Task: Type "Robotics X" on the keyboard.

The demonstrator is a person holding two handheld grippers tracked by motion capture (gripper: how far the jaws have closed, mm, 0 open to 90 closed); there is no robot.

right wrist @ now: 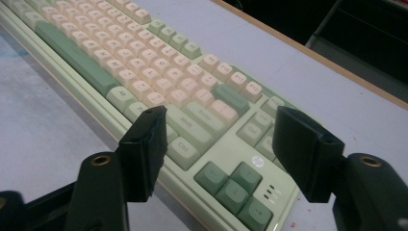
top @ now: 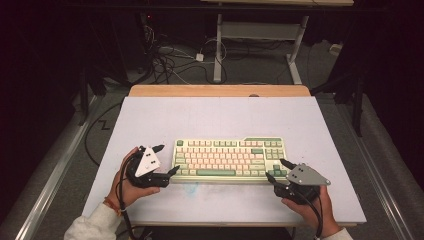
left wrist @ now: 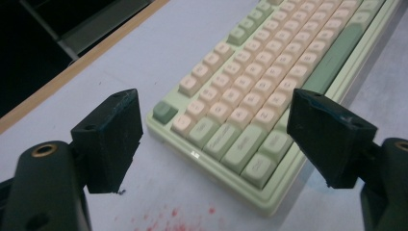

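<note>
Both grippers, left [top: 167, 159] and right [top: 276, 170], flank the keyboard [top: 230, 158] mid-bench [top: 210, 117], jaws released and empty, at nine and three o'clock. Rigid and probably fairly heavy, with loose-fitting keycaps, it is best gripped by its end edges.

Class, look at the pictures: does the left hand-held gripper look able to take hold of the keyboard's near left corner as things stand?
Probably yes. The left hand-held gripper is open, its jaws standing either side of the keyboard's left end, with nothing between them and the corner. The bare table around it leaves the way free.
</note>
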